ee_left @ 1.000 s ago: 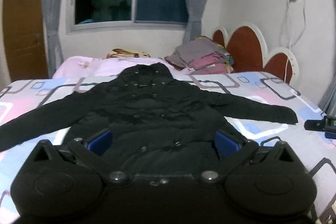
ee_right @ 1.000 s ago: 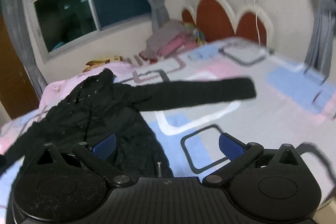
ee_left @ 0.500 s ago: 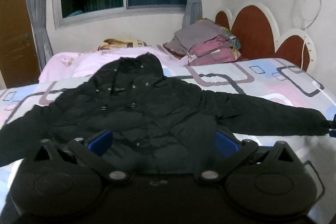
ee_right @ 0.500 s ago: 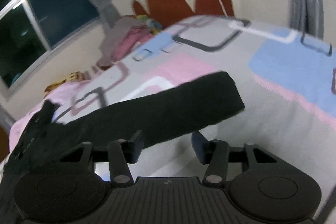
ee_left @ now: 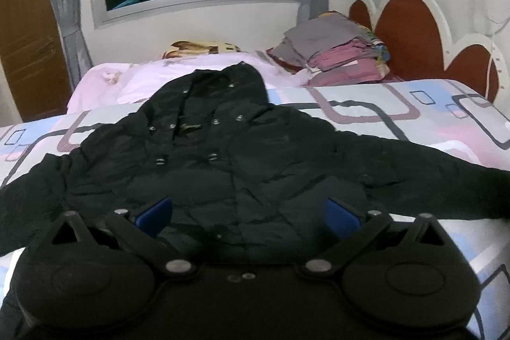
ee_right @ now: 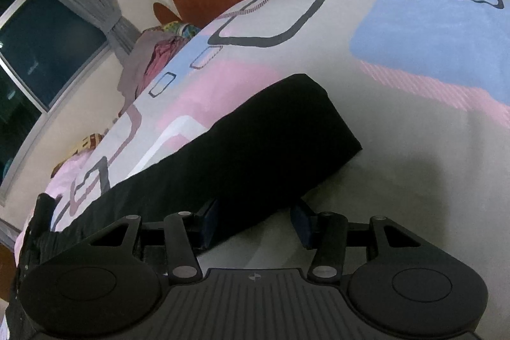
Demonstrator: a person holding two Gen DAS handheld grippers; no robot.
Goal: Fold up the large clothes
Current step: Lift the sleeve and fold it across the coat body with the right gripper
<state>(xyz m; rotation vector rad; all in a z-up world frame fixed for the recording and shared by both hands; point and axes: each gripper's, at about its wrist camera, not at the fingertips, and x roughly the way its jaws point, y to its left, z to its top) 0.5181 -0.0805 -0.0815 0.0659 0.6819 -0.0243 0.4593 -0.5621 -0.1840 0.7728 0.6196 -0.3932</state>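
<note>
jacket (ee_left: 242,168): 1 | clothes pile (ee_left: 334,53): 1 | hand-held gripper: left (ee_left: 248,215), right (ee_right: 255,222): 2

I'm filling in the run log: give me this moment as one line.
stage: pre-fold | black jacket: flat on bed | left claw: open over hem | right claw: part-closed around sleeve end, grip unconfirmed

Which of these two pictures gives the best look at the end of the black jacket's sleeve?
The right wrist view. The sleeve end fills the middle of the picture, lying flat on the patterned bedcover, just ahead of the right gripper. In the left wrist view the whole black jacket shows, but that sleeve runs off the picture's right edge.
</note>
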